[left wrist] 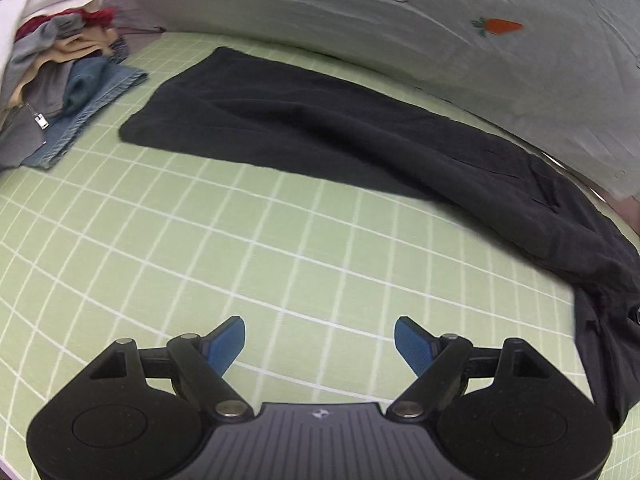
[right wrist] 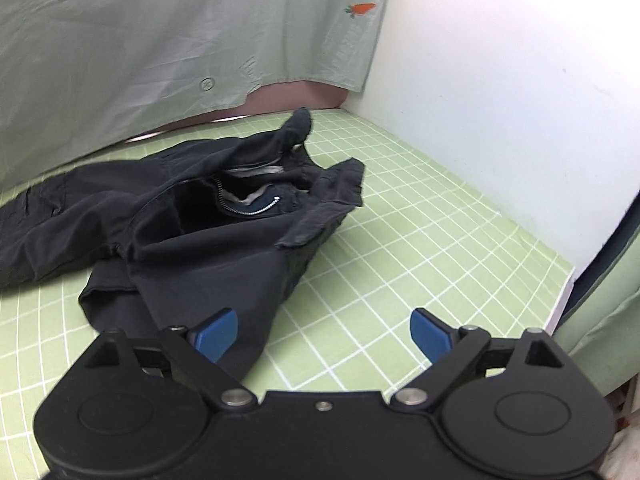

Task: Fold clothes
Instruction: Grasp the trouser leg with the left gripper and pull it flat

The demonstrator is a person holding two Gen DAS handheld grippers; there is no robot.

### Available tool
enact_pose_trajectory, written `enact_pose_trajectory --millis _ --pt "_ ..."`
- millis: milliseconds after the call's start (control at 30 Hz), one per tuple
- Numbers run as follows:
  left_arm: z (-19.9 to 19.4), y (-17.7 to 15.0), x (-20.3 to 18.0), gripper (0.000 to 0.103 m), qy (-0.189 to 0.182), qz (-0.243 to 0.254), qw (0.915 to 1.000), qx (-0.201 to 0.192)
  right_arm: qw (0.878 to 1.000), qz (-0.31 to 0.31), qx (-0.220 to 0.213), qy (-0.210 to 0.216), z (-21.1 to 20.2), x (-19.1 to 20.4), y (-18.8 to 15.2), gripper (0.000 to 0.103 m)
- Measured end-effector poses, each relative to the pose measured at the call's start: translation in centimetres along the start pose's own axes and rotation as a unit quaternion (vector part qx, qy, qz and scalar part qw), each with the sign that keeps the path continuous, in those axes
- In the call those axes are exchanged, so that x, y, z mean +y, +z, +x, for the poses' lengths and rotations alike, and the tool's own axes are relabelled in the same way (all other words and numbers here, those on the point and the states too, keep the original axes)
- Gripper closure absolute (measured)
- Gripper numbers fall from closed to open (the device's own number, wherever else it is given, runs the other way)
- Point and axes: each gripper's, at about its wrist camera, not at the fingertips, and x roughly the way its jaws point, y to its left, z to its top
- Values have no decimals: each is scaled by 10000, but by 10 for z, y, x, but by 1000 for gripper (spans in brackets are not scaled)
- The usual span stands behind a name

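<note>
A pair of black trousers (left wrist: 320, 128) lies stretched across the green grid mat (left wrist: 200, 248), legs to the far left, waist rumpled at the right. In the right wrist view the waist end (right wrist: 224, 216) is bunched up with the fly open and a white zipper (right wrist: 256, 210) showing. My left gripper (left wrist: 320, 340) hovers open over bare mat, well short of the trousers, with nothing between its blue pads. My right gripper (right wrist: 324, 332) is open too; its left pad (right wrist: 218, 334) sits over the near fold of the waist, with no cloth pinched.
A heap of other clothes (left wrist: 52, 80), with a denim piece (left wrist: 92, 108), sits at the mat's far left. A pale green cloth with a carrot print (left wrist: 500, 26) hangs behind the mat. A white wall (right wrist: 500, 120) bounds the right side.
</note>
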Motion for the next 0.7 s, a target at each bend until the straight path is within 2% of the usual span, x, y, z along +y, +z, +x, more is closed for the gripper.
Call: enact_pose_trajectory --millis 100,300,500,700 --pt "-4 -10 -43 20 -24 122 9998 -165 9996 180 -29 235 20 -21 10 9" --pt "0 -38 -126 19 4 -65 9998 -193 9969 231 -171 732 70 -71 50 9" --pt "26 -52 -200 19 40 -51 9998 202 9894 441 -55 1380 114 -115 87 12" --pt "56 -50 -259 20 -8 405 9981 474 9863 444 54 1591 149 -131 103 12"
